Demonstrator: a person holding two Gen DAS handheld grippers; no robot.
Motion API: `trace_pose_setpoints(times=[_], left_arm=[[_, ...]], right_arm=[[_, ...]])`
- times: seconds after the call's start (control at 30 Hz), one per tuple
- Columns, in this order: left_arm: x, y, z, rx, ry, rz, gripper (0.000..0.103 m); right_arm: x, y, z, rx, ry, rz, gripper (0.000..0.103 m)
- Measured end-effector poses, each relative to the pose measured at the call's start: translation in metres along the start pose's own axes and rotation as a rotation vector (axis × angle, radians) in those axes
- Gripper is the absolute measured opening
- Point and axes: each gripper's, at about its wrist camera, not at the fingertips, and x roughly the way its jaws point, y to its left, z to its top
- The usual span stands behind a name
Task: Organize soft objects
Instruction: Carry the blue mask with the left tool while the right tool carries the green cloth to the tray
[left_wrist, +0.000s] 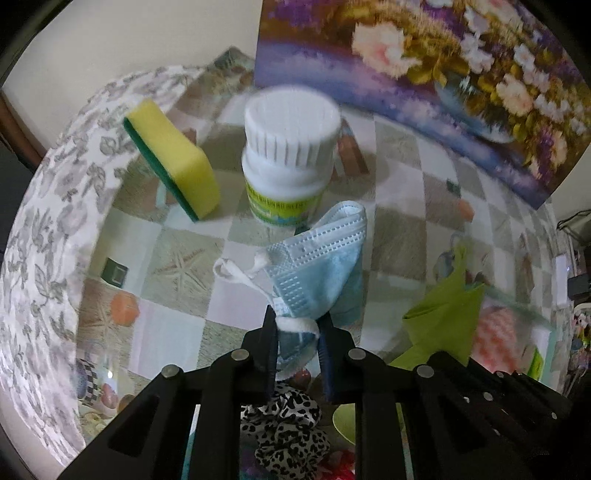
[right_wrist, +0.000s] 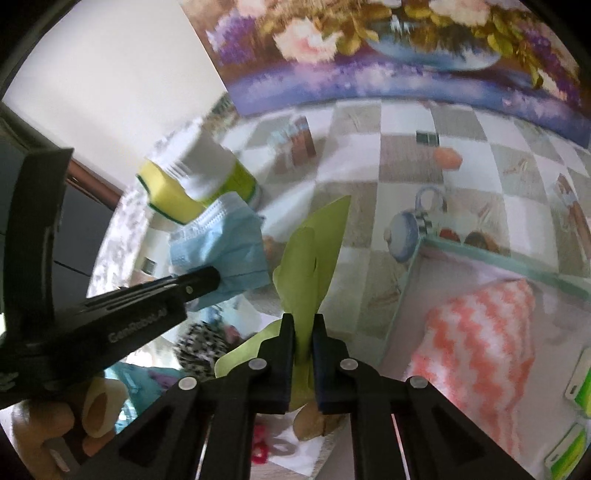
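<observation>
**Both grippers pinching soft items above the counter**

My left gripper (left_wrist: 297, 332) is pressed tight on a blue face mask (left_wrist: 317, 266), pinching its lower corner and one white ear loop between the jaws. The mask is a pleated, pale blue surgical type, crumpled and folded on itself, with a stitched dotted edge and a second white loop dangling off to the left. Its long axis runs up and away from my jaws, the far end leaning slightly right, reaching just in front of the white bottle (left_wrist: 290, 155). In the right wrist view the mask hangs off the tip of the left gripper, lifted clear of the counter (left_wrist: 406, 206).

My right gripper (right_wrist: 303, 332) is clamped on a lime green cloth (right_wrist: 314, 251), a thin, smooth, flat piece with a rounded lobe and a pointed tip. It stands nearly upright out of the jaws, the tip leaning up and to the right, with a loose flap spilling out to the lower left.

The bottle has a ribbed white cap and a green label; its print is too blurred for me to read. A yellow sponge (left_wrist: 173, 158) with a green scouring side stands on edge just left of it. On the left gripper's body I can read "GenRobot.AI". A pink and white zigzag towel (right_wrist: 480, 343) lies in a tray at the right.
</observation>
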Motion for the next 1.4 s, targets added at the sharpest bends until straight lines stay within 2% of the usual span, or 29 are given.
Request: trace_pose_setpoints(times=[0.37,0.47,0.63,0.7,0.93,1.17,1.4], left_arm=[[-0.079,0.007,0.011,-0.011,-0.196,-0.006,0.020],[-0.093,0.002,0.012,-0.005,-0.239,-0.007,0.020],[-0.118,-0.011,0.009,0.022,-0.296,-0.010,0.020],[-0.124,-0.020,0.007,0.042,-0.310,-0.008,0.020],[-0.137,-0.059,-0.005,0.127,-0.319,-0.017,0.020],[-0.140,-0.101,-0.030,0.242,-0.279,-0.033,0.020],[-0.137,-0.146,-0.061,0.386,-0.244,-0.028,0.020]], right_arm=[[-0.088,0.021,0.017,-0.032,-0.224,0.017,0.009],[-0.114,0.018,0.019,-0.039,-0.279,-0.060,0.009],[-0.142,-0.004,0.018,-0.007,-0.324,-0.208,0.009],[-0.149,-0.014,0.016,0.014,-0.333,-0.232,0.009],[-0.188,-0.047,0.000,0.083,-0.368,-0.372,0.009],[-0.214,-0.058,-0.018,0.103,-0.358,-0.443,0.009],[-0.221,-0.070,-0.038,0.132,-0.315,-0.469,0.009]])
